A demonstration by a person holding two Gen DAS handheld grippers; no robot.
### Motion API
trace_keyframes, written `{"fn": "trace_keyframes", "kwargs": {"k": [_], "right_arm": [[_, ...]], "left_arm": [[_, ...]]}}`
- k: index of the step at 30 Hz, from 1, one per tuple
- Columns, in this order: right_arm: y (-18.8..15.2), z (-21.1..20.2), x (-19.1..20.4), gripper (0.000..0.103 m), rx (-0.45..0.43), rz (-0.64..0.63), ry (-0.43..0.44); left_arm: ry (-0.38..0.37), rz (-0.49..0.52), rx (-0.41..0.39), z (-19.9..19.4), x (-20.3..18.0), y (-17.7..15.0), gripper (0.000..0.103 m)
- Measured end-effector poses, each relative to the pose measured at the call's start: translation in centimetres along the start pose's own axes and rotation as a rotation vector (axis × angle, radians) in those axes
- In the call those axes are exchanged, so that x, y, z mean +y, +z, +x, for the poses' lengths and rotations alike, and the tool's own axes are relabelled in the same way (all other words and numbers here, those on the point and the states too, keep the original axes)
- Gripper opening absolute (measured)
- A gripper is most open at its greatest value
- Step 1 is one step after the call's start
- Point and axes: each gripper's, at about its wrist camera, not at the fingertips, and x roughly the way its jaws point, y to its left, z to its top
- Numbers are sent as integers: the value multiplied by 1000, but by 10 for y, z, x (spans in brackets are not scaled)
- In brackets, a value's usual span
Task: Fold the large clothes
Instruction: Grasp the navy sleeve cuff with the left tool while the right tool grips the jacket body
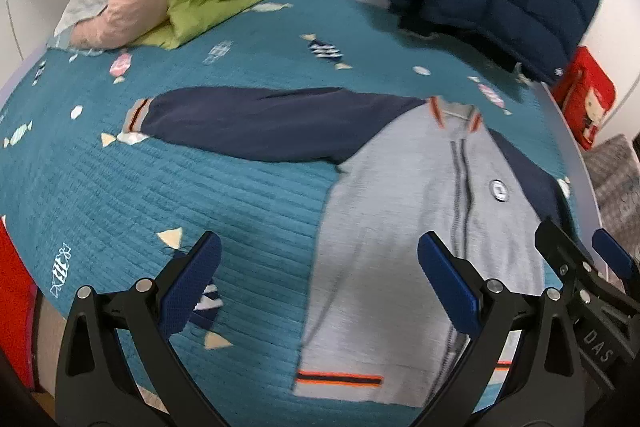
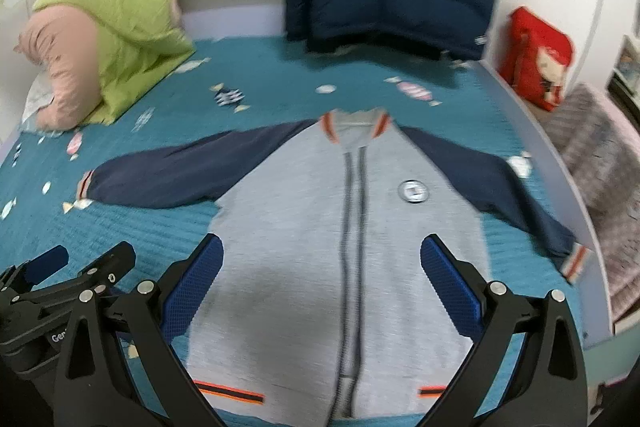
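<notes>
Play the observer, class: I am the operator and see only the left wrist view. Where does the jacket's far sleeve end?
Observer: The far sleeve lies spread out on the teal bedspread and ends in a striped cuff.
Operator: What sits between the right gripper's fingers?
Observer: The right gripper is open, and its fingers frame the zip on the jacket chest.
</notes>
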Motion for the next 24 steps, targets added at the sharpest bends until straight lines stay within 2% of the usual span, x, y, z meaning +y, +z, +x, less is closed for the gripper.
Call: {"fn": "trace_keyframes", "kwargs": {"k": [3, 5, 9, 11, 14, 17, 18, 19, 22, 24], "right_arm": [[16, 28, 18, 95, 27, -19, 40], [27, 45, 26, 95, 41, -16, 63], [50, 86, 41, 94, 73, -35, 72], [61, 107, 46, 86, 95, -45, 80], [76, 144, 44, 65, 163, -23, 125], [88, 182, 44, 40, 243, -7, 161], [91, 197, 45, 28, 278, -1, 192], [94, 207, 44, 22, 298, 6, 217], [98, 238, 45, 10, 380, 37, 245], [99, 257, 49, 9, 435, 61, 290]], "left_arm": [[44, -36, 11, 18, 22, 10, 98], [46, -64, 27, 32, 40, 20, 98], [76, -130, 42, 57, 82, 40, 98], [92, -157, 44, 69, 103, 51, 98], [95, -203, 63, 86, 133, 66, 97], [117, -242, 57, 95, 158, 76, 97], [132, -252, 52, 99, 167, 80, 97], [145, -260, 56, 102, 174, 83, 97], [131, -301, 59, 112, 197, 91, 97], [130, -337, 69, 118, 210, 95, 97]]}}
